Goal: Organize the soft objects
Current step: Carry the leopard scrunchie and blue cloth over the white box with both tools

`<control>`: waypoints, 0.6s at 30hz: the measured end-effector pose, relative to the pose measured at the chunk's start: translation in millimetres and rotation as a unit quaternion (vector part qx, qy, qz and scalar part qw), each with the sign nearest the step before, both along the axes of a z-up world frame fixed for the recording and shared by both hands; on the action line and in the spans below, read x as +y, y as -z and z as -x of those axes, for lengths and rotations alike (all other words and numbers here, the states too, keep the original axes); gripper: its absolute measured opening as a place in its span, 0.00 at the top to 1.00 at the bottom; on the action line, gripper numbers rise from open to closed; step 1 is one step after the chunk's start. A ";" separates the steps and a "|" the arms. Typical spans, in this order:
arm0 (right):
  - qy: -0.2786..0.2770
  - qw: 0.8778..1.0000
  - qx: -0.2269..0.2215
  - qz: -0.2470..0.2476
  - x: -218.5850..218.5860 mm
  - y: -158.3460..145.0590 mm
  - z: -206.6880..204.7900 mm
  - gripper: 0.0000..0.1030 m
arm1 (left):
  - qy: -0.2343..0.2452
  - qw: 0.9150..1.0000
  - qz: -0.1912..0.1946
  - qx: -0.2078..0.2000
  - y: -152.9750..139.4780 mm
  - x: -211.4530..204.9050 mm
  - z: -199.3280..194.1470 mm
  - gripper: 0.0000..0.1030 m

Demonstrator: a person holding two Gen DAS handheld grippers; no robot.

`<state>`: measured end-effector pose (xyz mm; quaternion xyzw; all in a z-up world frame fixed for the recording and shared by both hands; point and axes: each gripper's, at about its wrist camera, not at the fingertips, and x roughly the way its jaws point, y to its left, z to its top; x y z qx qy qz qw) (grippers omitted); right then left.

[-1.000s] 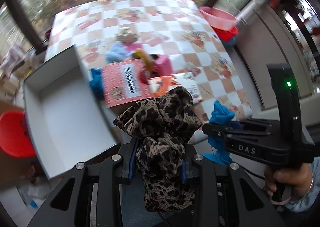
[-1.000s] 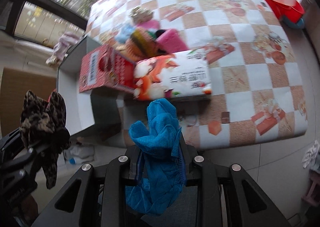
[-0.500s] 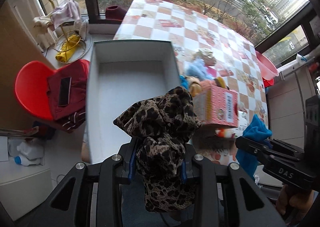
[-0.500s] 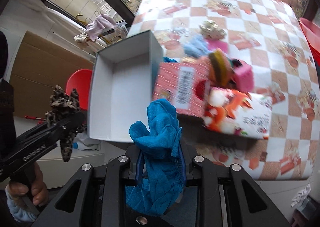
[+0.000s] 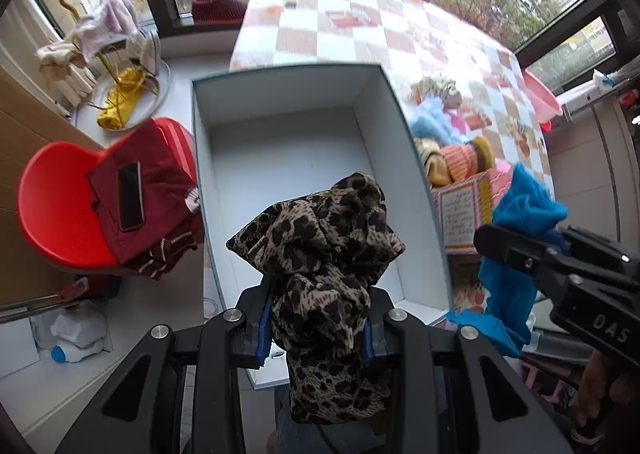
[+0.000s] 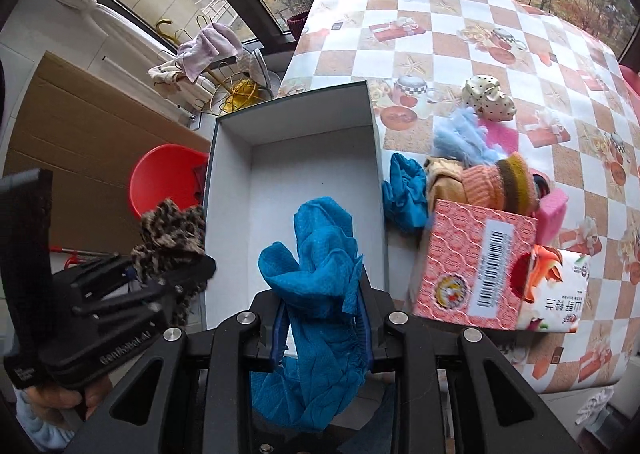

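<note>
White box [image 6: 296, 182] holds nothing; pink carton [image 6: 472, 254] holds knitted hats [image 6: 500, 184].

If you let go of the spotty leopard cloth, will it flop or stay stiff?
Probably flop: the leopard-print cloth bunches and droops where the left gripper pinches it. It looks thin, so likely light. It would probably crumple into the white box rather than roll.

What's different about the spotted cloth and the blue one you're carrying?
The leopard cloth is brown with black spots; the blue cloth is plain. The left tongs hold the leopard one, the right tongs the blue. Both are crumpled, clamped at the middle, and poised above the empty white box.
</note>
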<state>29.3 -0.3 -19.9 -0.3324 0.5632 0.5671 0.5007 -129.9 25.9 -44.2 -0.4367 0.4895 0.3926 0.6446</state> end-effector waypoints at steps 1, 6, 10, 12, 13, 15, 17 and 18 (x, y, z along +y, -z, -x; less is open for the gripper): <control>-0.001 1.000 -0.001 0.001 1.9 1.8 2.8 0.71 | 0.003 1.000 0.006 -0.001 5.1 1.3 0.3 0.65; 0.009 1.000 -0.015 0.013 6.9 18.3 11.6 0.71 | 0.020 0.999 0.024 0.008 30.4 5.1 -1.9 0.65; 0.011 1.000 -0.010 0.026 8.5 30.3 15.0 0.71 | 0.027 0.999 0.041 0.002 45.1 6.8 -1.1 0.65; 0.005 1.000 -0.013 0.024 10.5 35.6 18.6 0.71 | 0.032 0.998 0.047 0.005 52.4 6.5 -2.4 0.65; 0.001 1.000 -0.018 0.023 12.0 38.7 20.8 0.71 | 0.035 0.998 0.050 0.010 57.0 6.0 -2.8 0.65; -0.008 0.999 -0.025 0.024 14.6 46.9 25.6 0.71 | 0.043 0.997 0.054 0.016 64.6 4.5 -6.4 0.65; -0.019 0.999 -0.033 0.024 15.9 54.6 31.2 0.71 | 0.049 0.997 0.058 0.027 72.4 2.3 -7.8 0.65; -0.027 0.999 -0.039 0.025 16.0 59.5 35.1 0.71 | 0.053 0.996 0.060 0.032 75.7 1.0 -8.1 0.65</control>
